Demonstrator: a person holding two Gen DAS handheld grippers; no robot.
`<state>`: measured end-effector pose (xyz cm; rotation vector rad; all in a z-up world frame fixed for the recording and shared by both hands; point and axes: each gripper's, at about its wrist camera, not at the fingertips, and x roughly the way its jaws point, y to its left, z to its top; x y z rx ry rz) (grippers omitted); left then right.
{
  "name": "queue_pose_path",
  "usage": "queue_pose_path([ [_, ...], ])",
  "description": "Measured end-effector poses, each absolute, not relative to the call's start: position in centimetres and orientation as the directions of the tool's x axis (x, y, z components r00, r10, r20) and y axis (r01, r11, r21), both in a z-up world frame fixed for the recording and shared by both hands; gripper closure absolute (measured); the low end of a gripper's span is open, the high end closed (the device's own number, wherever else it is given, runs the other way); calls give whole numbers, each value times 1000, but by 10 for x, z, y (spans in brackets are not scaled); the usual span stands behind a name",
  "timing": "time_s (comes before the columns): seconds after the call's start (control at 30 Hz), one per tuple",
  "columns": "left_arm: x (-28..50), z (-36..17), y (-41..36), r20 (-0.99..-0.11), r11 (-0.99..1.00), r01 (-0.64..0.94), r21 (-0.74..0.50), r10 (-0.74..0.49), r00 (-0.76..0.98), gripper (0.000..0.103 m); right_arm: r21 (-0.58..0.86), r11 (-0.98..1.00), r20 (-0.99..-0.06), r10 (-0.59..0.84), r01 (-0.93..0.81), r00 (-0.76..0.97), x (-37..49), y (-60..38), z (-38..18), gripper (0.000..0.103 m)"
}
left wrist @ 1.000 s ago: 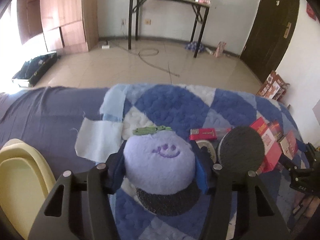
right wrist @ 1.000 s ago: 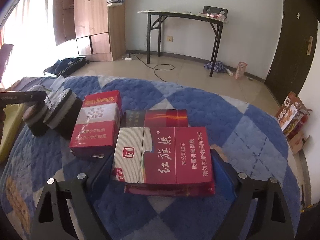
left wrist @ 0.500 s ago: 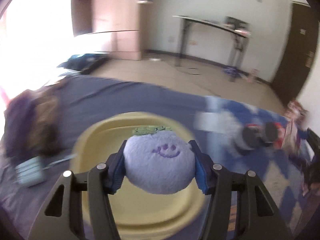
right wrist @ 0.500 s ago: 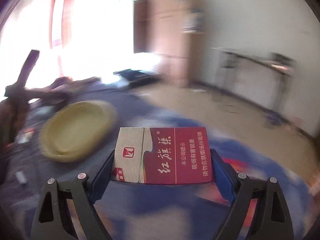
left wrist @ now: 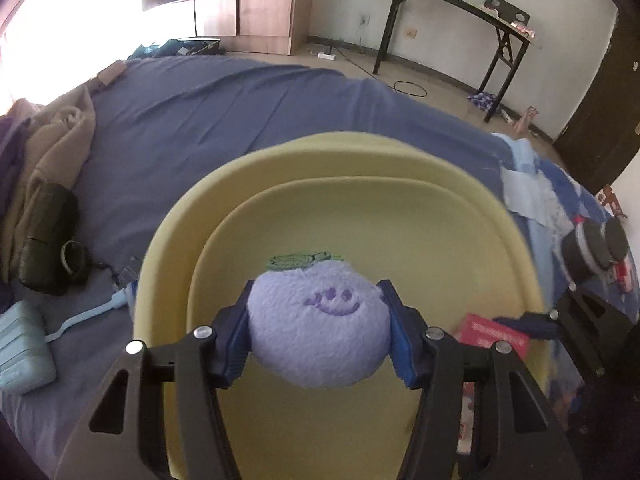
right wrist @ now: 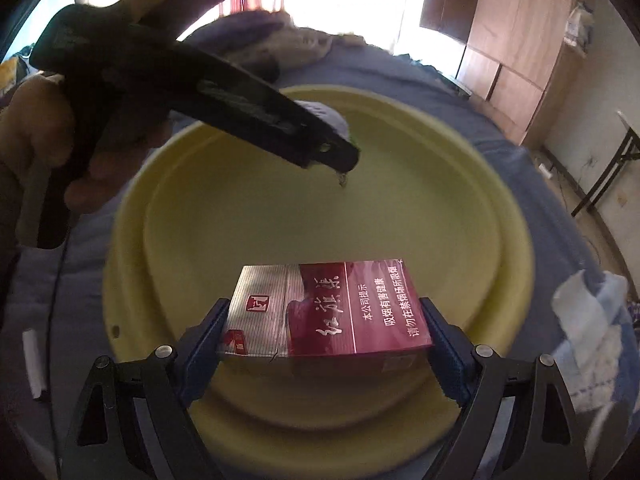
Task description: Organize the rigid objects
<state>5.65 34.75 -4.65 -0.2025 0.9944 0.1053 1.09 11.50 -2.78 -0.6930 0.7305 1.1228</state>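
My left gripper (left wrist: 318, 320) is shut on a purple plush ball with a smiling face (left wrist: 320, 332) and holds it over the yellow basin (left wrist: 360, 152). The basin's rim (right wrist: 516, 240) also fills the right wrist view. There my right gripper (right wrist: 326, 320) is shut on a red and silver cigarette box (right wrist: 328, 308) above the basin's near side. The left gripper (right wrist: 340, 156) reaches in from the upper left, held by a person's hand (right wrist: 36, 140), and the plush ball (right wrist: 328, 114) shows just behind it. In the left wrist view the red box (left wrist: 492, 334) shows at the right edge.
The basin lies on a dark blue bedsheet (left wrist: 240, 100). Left of it are a brown pile of clothes (left wrist: 52, 148), a black pouch (left wrist: 44, 240), a pale blue case (left wrist: 20, 348) and a blue brush (left wrist: 88, 314). Black round sponges (left wrist: 592, 244) and pale cloth (left wrist: 532, 196) lie right.
Both grippers have swung left from the blue patterned blanket to over the yellow basin, each still carrying its object. The right one has rolled on the way.
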Motion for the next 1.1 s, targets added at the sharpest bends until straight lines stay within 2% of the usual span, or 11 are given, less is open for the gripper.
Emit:
queue_pose_path([
  [0.2, 54, -55, 353, -834, 970, -177, -165, -41, 550, 38, -110, 287, -817, 519, -952, 251, 10, 131, -41, 12],
  [0.23, 51, -50, 353, -831, 967, -183, -175, -46, 554, 35, -98, 294, -814, 525, -951, 247, 10, 131, -39, 6],
  [0.27, 47, -44, 353, -825, 967, -184, -177, -44, 564, 28, -87, 303, -806, 538, -949, 246, 14, 125, -34, 1],
  [0.3, 40, -29, 351, -805, 968, -179, -177, -38, 592, 23, -83, 305, -795, 554, -949, 247, 18, 113, -27, 0],
  [0.37, 24, -1, 345, -757, 968, -172, -183, -28, 653, 1, -97, 306, -759, 593, -947, 269, 15, 90, -6, 0],
  [0.43, 15, 26, 331, -713, 971, -139, -195, -43, 699, 0, -96, 346, -705, 639, -933, 309, 17, 52, 23, 0],
  [0.57, 19, 63, 286, -692, 981, -83, -178, -65, 719, 0, -75, 504, -607, 662, -860, 440, 34, -56, 72, 0],
  [0.7, 44, 70, 204, -693, 983, 91, -163, -179, 698, 0, -99, 746, -544, 513, -658, 664, 56, -182, 98, 0],
  [0.8, 61, 55, 153, -689, 969, 172, -178, -247, 681, 0, -82, 865, -562, 370, -495, 739, 73, -260, 87, 0],
  [0.87, 70, 33, 122, -713, 969, 171, -176, -245, 657, 0, -51, 919, -582, 290, -390, 760, 83, -296, 71, 0],
  [1.1, 89, 11, 71, -738, 968, 233, -90, -222, 637, 0, 54, 959, -689, 238, -278, 684, 125, -356, 9, 0],
])
